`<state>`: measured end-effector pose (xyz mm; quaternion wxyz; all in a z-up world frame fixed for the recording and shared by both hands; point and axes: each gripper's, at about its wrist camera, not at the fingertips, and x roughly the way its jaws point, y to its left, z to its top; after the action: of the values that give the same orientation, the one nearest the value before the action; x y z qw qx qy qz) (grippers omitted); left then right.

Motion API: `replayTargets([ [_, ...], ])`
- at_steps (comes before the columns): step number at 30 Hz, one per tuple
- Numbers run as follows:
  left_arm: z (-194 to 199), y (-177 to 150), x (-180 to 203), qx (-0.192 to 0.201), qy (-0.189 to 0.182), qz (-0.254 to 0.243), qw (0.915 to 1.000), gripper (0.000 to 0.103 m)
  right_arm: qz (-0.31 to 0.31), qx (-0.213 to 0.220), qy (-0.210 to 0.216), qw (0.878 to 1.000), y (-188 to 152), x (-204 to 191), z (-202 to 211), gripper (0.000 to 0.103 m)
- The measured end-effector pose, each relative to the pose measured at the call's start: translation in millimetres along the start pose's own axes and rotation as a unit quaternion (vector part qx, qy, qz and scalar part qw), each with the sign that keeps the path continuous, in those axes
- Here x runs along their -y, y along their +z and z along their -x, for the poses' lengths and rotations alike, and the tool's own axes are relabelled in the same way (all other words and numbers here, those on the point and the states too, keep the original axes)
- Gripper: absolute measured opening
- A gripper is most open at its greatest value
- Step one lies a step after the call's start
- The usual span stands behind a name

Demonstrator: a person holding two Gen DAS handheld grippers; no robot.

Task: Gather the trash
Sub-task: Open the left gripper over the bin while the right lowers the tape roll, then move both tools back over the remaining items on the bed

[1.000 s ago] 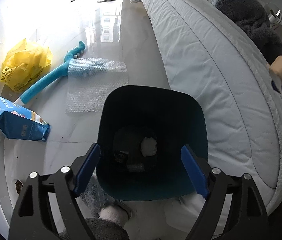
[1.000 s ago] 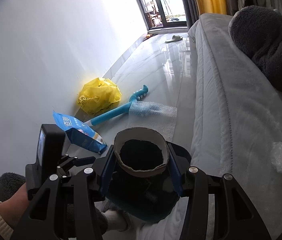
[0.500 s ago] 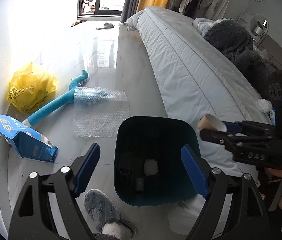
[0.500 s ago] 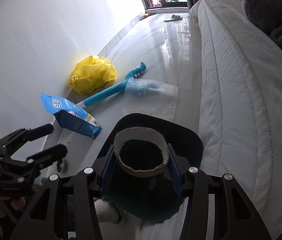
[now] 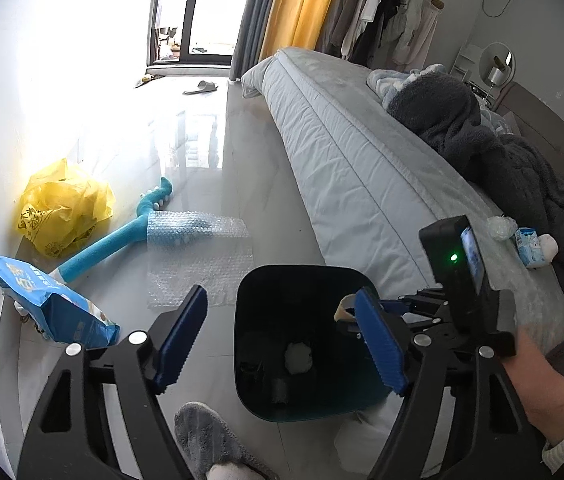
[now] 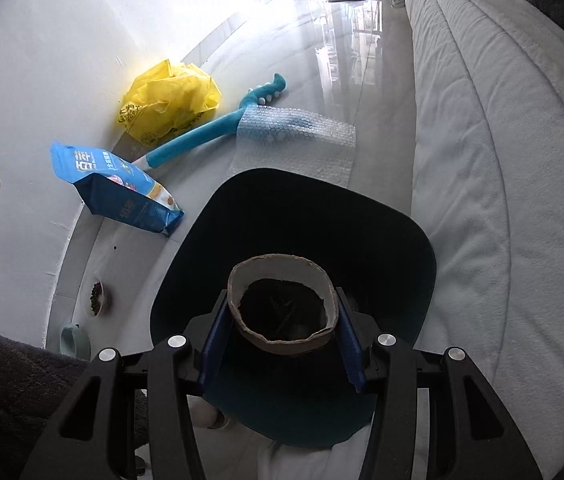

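A dark teal trash bin stands on the floor beside the bed. It holds a white wad and dark scraps. My right gripper is shut on a cardboard tube and holds it over the bin's opening. The tube's end also shows in the left wrist view behind my left finger. My left gripper is open and empty above the bin. Bubble wrap, a yellow plastic bag and a blue food bag lie on the floor.
A long blue plush toy lies under the bubble wrap. The bed runs along the right, with a white wad, a small carton and a dark blanket on it. Small pet bowls sit by the wall. My slippered foot is below.
The right gripper has moved with the tube to over the bin's opening and tilted down. The left gripper has lifted and tilted up, showing more of the room.
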<state>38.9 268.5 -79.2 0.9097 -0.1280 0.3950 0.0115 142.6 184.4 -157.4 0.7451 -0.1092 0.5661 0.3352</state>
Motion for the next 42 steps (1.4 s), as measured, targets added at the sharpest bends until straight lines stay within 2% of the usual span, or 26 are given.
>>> replayTargets([
  [7,25.2,13.0,9.8,0.055,-0.005,-0.007,0.9984,0.073,0.004,-0.003,-0.011,1.000,-1.8,-3.0,-3.4,0.052],
  [9,30.6,15.8,12.1,0.068,-0.004,-0.011,0.9976,0.070,0.003,0.002,-0.011,1.000,-0.9,-3.1,0.3,0.061],
  [14,44.1,21.4,23.1,0.098,0.002,-0.027,0.9948,0.068,0.009,0.022,-0.012,1.000,1.2,-5.9,14.4,0.069],
  [19,50.0,22.2,35.8,0.108,0.007,-0.048,0.9929,0.068,0.016,0.042,-0.009,0.999,2.0,-7.4,32.8,0.069],
  [31,63.6,31.4,58.8,0.143,-0.003,-0.048,0.9886,0.068,0.018,0.118,0.010,0.993,-1.9,1.8,91.8,0.073],
  [42,61.4,37.0,88.9,0.151,-0.015,-0.065,0.9862,0.069,0.024,0.179,-0.001,0.983,-12.0,19.5,143.2,0.073],
])
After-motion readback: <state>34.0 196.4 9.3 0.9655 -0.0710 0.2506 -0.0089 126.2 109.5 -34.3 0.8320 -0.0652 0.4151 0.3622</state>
